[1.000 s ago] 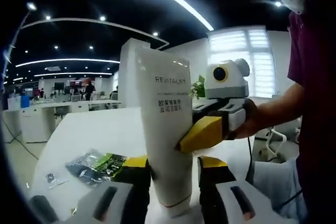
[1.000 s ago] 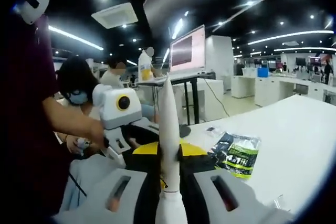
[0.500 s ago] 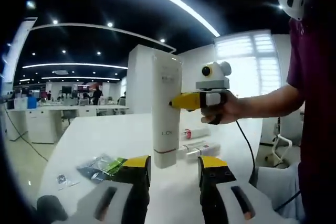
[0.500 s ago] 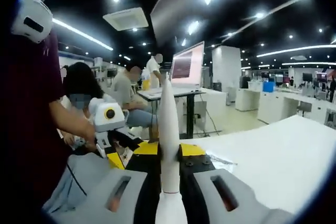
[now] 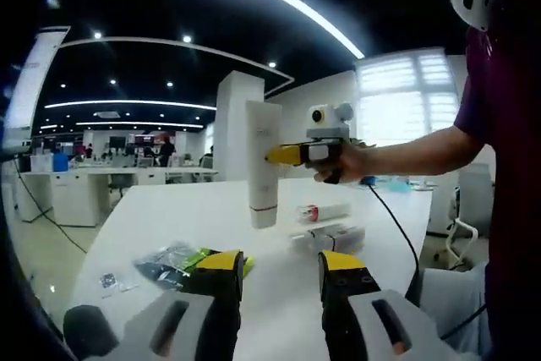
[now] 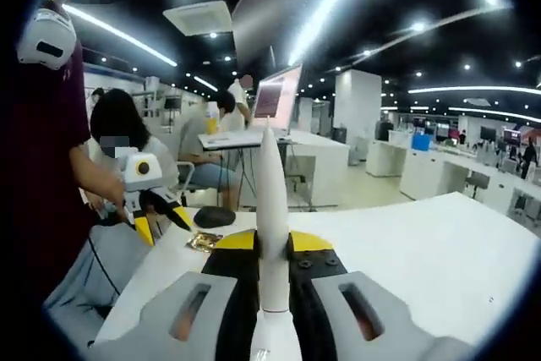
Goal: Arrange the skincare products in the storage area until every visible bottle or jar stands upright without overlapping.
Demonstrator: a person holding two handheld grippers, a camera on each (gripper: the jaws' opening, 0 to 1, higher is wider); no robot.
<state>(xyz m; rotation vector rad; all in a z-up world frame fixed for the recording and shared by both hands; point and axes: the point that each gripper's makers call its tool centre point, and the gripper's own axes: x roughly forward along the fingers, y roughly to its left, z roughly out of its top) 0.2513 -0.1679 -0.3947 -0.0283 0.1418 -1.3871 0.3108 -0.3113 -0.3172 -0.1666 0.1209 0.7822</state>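
Note:
A tall white tube [image 5: 264, 162] is held upright, cap down, over the white table [image 5: 169, 209]; my right gripper [image 5: 272, 156] is shut on its middle. I cannot tell whether the cap touches the table. In the right gripper view the tube [image 6: 270, 200] stands edge-on between the right gripper's [image 6: 272, 243] yellow-tipped jaws. My left gripper [image 5: 281, 264] is open with nothing between its jaws, well short of the tube. It also shows at the left of the right gripper view, where the left gripper [image 6: 162, 222] has its jaws apart. Two more products [image 5: 325, 211] [image 5: 330, 237] lie on their sides.
A green and black packet [image 5: 173, 259] lies near the left jaw, with small bits [image 5: 110, 279] beside it. A dark oval object [image 6: 214, 217] and a gold sachet [image 6: 205, 241] sit near the table edge. A person's arm [image 5: 406, 158] reaches in from the right. People sit at desks behind.
The tube stood between my left jaws a second ago. Now the left gripper is clear of it, and the tube sits much farther away in the right gripper.

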